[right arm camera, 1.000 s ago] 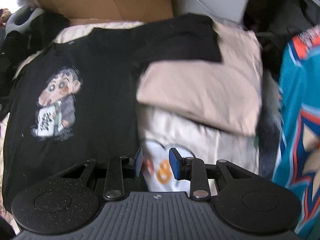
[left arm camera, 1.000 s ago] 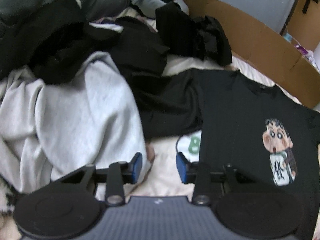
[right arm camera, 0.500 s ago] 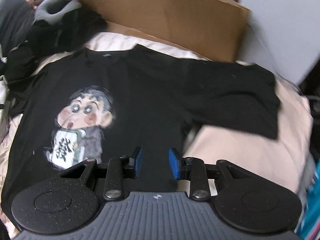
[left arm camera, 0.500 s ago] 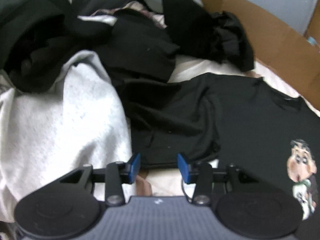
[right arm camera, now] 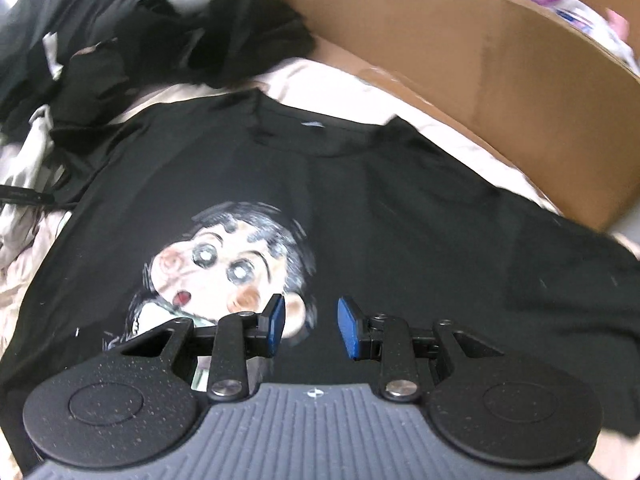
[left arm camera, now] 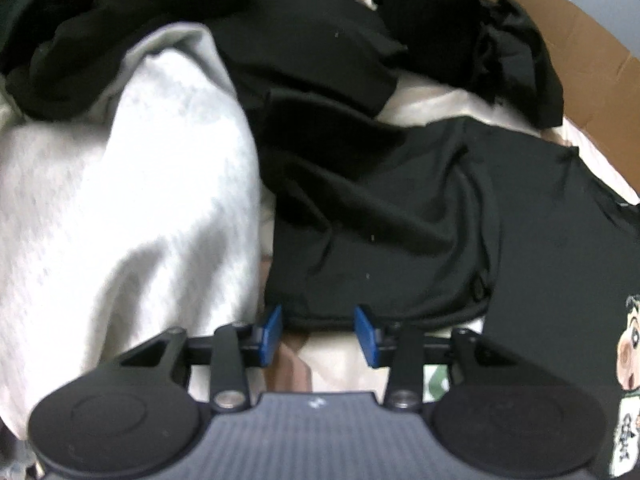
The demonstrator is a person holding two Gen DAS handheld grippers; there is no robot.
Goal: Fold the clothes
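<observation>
Black T-shirt (right arm camera: 400, 216) spread beneath open right tool (right arm camera: 310, 326).

No readable text, brand or number is showing in either view. The black T-shirt (right arm camera: 400, 216) is carrying a cartoon print (right arm camera: 232, 264) (a boy's face, no caption visible). In the left wrist view, the white placard within that print (left arm camera: 626, 436) is bearing dark brush-style characters, too blurred and cropped to read. The neck label (right arm camera: 312, 123) is appearing as a pale smear only.

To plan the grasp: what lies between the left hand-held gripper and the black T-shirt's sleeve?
Left wrist view: only bare beige bedding between left hand-held gripper and sleeve.
</observation>
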